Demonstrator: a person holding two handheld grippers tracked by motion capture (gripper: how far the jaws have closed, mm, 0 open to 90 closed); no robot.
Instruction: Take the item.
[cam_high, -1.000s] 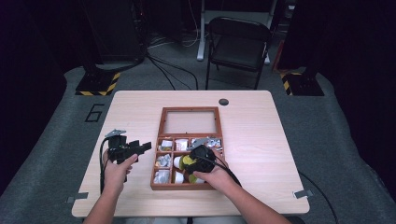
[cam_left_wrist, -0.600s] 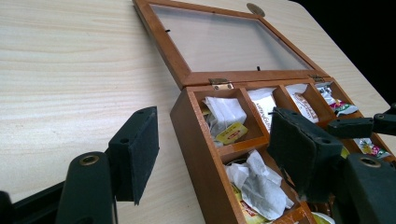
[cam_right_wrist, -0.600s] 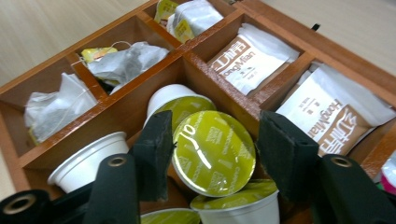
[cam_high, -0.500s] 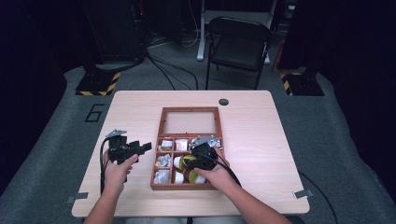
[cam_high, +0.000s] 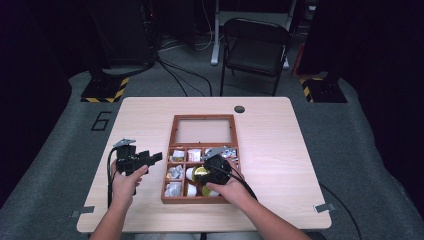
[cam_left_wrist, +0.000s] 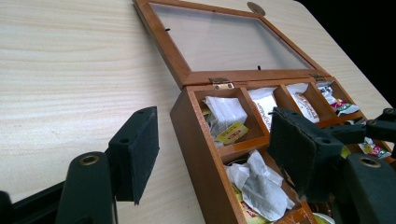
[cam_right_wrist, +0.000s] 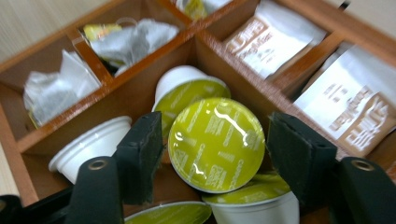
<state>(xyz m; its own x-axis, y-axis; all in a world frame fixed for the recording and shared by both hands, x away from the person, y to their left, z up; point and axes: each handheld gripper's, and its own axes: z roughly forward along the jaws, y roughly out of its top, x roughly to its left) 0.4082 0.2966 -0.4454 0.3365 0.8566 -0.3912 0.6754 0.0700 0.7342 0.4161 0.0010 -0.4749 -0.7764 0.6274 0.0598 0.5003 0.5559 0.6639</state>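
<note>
Green-lidded pod (cam_right_wrist: 216, 143) between right tool (cam_right_wrist: 212, 158) pads

Folding chair (cam_high: 255, 45) behind table (cam_high: 280, 150)

One hinged wooden compartment box (cam_high: 202, 159) with a glass-paned lid lay open on one pale wooden table (cam_high: 150, 115). In the right gripper view, five white plastic coffee capsules (cam_right_wrist: 215, 143) with yellow-green foil lids showed, along with two white-and-brown paper sachets (cam_right_wrist: 270, 36). Two black two-jaw grippers were present, the left gripper (cam_high: 156, 158) and the right gripper (cam_right_wrist: 212, 154). One black folding chair (cam_high: 255, 47) stood behind.
</note>
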